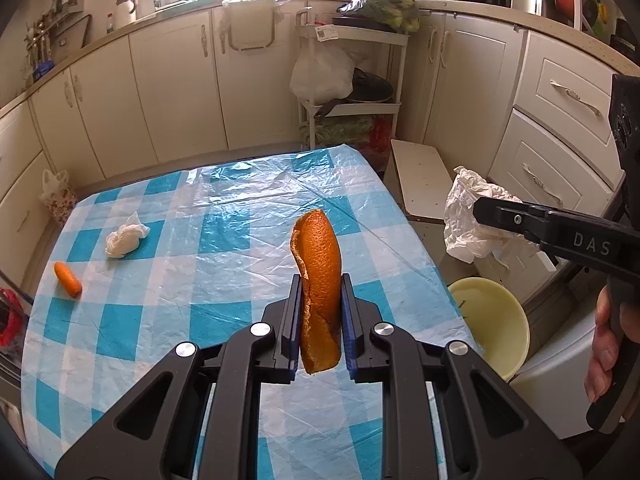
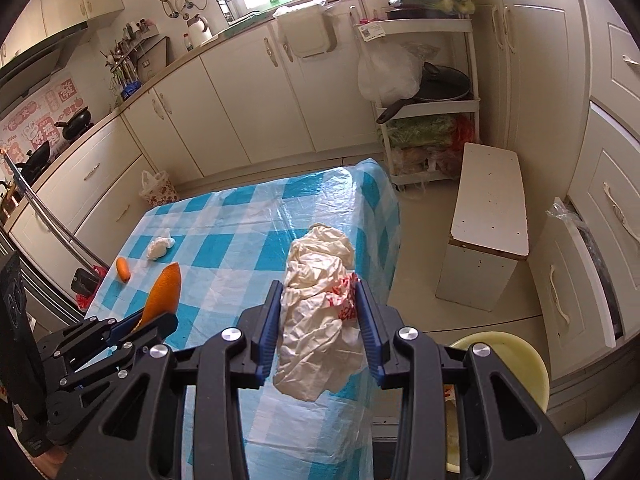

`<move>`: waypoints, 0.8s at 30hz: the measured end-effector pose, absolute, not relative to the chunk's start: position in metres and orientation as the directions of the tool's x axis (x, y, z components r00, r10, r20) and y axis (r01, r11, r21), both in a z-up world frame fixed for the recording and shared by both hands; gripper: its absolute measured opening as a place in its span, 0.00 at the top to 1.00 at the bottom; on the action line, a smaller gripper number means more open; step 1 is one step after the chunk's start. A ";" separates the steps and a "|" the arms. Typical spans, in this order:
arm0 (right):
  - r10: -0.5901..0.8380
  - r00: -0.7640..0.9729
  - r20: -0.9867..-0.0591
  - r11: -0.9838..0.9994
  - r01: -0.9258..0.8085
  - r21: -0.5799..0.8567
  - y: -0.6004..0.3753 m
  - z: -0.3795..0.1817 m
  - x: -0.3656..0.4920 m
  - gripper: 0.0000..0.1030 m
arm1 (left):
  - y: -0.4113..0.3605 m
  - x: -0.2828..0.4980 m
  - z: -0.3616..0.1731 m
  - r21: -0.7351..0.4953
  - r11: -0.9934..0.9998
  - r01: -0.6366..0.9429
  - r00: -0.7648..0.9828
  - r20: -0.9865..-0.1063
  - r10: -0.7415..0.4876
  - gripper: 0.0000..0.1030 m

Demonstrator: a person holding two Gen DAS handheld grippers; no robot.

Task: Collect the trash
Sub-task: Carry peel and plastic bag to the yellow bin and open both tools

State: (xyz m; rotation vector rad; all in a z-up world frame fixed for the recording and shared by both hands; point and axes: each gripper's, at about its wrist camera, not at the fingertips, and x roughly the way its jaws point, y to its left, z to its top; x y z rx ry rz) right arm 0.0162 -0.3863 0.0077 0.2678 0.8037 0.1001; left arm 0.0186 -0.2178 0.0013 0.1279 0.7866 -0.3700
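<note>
My left gripper (image 1: pixel 320 286) is shut on a strip of orange peel (image 1: pixel 320 280) and holds it upright above the blue-checked table (image 1: pixel 224 240). It also shows in the right wrist view (image 2: pixel 160 312), with the peel (image 2: pixel 165 290). My right gripper (image 2: pixel 319 294) is shut on a crumpled white wrapper (image 2: pixel 316 320) with red print, held above the table's right part. It shows in the left wrist view (image 1: pixel 480 210) with the wrapper (image 1: pixel 468 216), off the table's right edge. A crumpled tissue (image 1: pixel 125 236) (image 2: pixel 160 247) and a carrot stub (image 1: pixel 67 278) (image 2: pixel 123 269) lie on the table's left side.
A pale yellow basin (image 1: pixel 496 320) (image 2: pixel 516 364) stands on the floor right of the table. A white stool (image 2: pixel 488 220) and a shelf cart (image 2: pixel 432 92) stand beyond it. Kitchen cabinets line the walls. A small patterned bag (image 2: pixel 158 190) sits on the floor at the far left.
</note>
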 end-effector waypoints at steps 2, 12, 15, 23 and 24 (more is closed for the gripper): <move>0.179 0.690 -0.702 0.960 0.033 0.277 -0.393 0.007 0.015 0.64 | -0.223 0.019 0.002 -0.027 0.925 0.379 0.643 -0.711 -0.284 0.84; 0.101 0.613 -0.783 0.947 0.182 0.265 -0.438 -0.020 0.016 0.63 | -0.252 0.018 0.002 -0.036 0.906 0.422 0.628 -0.709 -0.321 0.84; 0.078 0.587 -0.806 0.941 0.223 0.253 -0.451 -0.029 0.015 0.63 | -0.260 0.018 0.001 -0.038 0.900 0.435 0.622 -0.710 -0.330 0.84; 0.027 0.490 -0.871 0.932 0.303 0.199 -0.480 -0.059 0.015 0.62 | -0.278 0.017 -0.001 -0.044 0.886 0.461 0.607 -0.713 -0.351 0.84; 0.018 0.476 -0.879 0.932 0.311 0.187 -0.482 -0.063 0.015 0.62 | -0.280 0.017 -0.002 -0.043 0.884 0.465 0.605 -0.714 -0.353 0.84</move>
